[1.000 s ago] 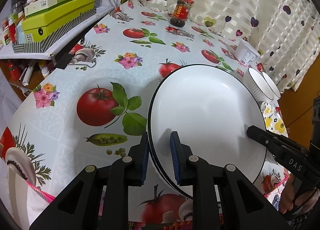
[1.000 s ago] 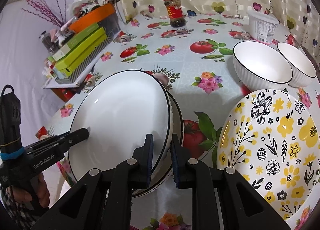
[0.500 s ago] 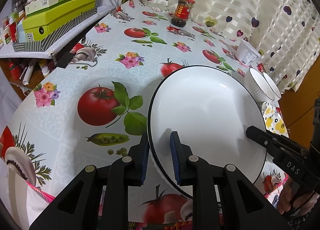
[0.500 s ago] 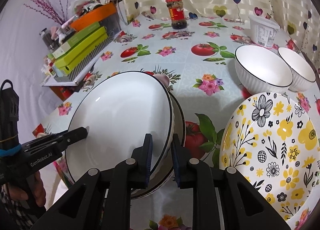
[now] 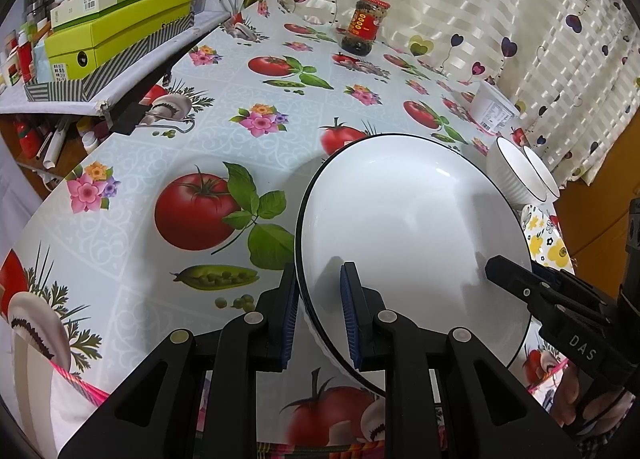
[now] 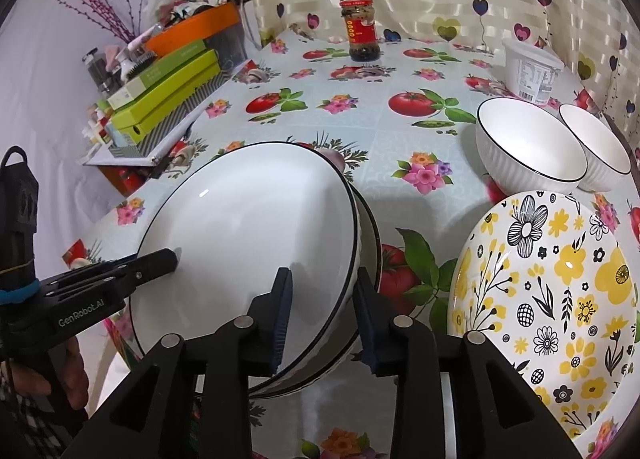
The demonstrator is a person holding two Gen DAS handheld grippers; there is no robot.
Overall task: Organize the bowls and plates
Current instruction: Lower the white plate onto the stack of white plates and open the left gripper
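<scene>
Glazed, rigid, breakable and slick, the white black-rimmed ceramic plate (image 5: 412,227) sits on a matching plate (image 6: 370,243) at the worktop's (image 5: 248,163) near edge, the left hand-held gripper (image 5: 319,315) pinching its rim, the right hand-held gripper's (image 6: 322,317) jaws just widened, straddling both rims.

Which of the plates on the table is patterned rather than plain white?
The flowered plate at the right, covered in yellow and black flowers. The two stacked plates between the claws are plain white with a thin black rim.
</scene>
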